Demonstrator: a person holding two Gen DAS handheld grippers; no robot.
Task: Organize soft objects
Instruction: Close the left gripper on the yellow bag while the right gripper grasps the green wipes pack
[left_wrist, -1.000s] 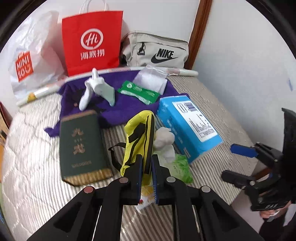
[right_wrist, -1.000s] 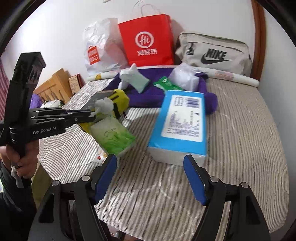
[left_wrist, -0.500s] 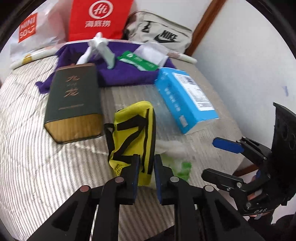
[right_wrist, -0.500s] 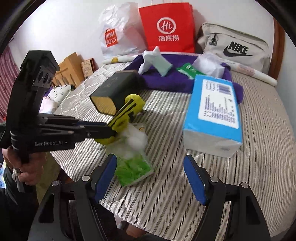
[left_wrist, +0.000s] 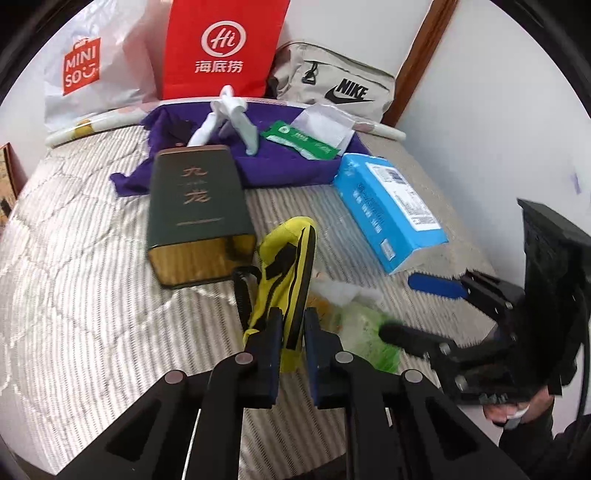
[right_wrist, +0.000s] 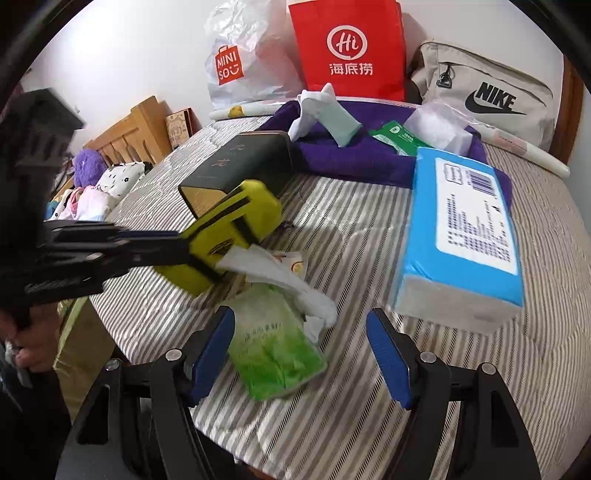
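A yellow pouch with black stripes (left_wrist: 288, 266) hangs just above the striped mattress (left_wrist: 92, 295), pinched at its near end by my left gripper (left_wrist: 291, 321). The jaws are closing on it. In the right wrist view the pouch (right_wrist: 236, 229) sits in front of a dark green box (right_wrist: 240, 162). A green tissue pack (right_wrist: 273, 350) with a white tissue pulled out lies next to the pouch. My right gripper (right_wrist: 299, 326) hovers open over that pack, its blue pads apart from it on either side.
A blue tissue pack (right_wrist: 465, 229) lies to the right. Behind it a purple cloth (right_wrist: 351, 155) carries white socks (right_wrist: 325, 110) and a green wipes packet (right_wrist: 395, 136). A red paper bag (right_wrist: 347, 48), a white plastic bag (right_wrist: 236, 62) and a beige bag (right_wrist: 491, 96) line the wall.
Both grippers have come down and closer to the mattress. The yellow pouch has sunk beside the green tissue pack, and the right gripper now stands right over that pack.
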